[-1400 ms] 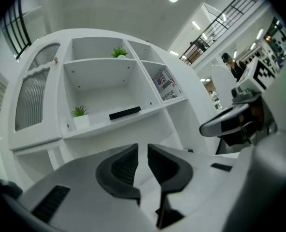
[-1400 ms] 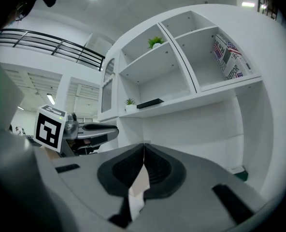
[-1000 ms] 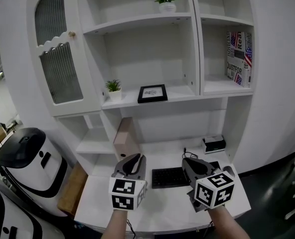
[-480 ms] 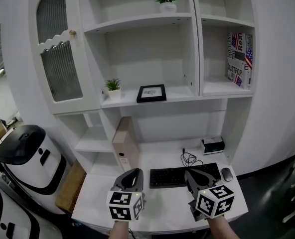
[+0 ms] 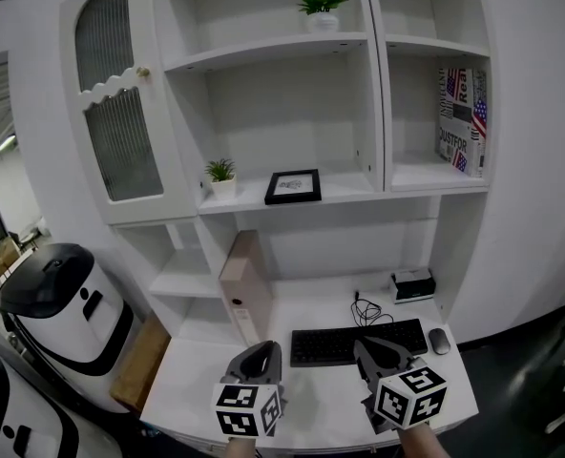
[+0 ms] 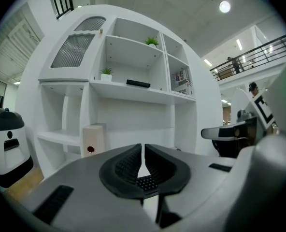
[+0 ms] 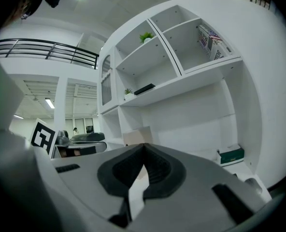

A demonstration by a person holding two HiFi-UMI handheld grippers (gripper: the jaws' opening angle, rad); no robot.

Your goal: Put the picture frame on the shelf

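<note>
Near the front edge of the shelf [image 5: 351, 183] lies the picture frame [image 5: 293, 186]; left tool [image 5: 262, 351] and right tool [image 5: 367, 345] hover closed, empty.

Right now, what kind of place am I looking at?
Probably a staged home-office nook inside a larger hall: a white desk with keyboard and mouse, a shelf unit holding the picture frame, and a balcony railing beyond.

I hold my left gripper [image 5: 262, 350] and right gripper [image 5: 367, 345] level, side by side above the desk's [image 5: 313, 391] front edge, jaws together, empty.
</note>
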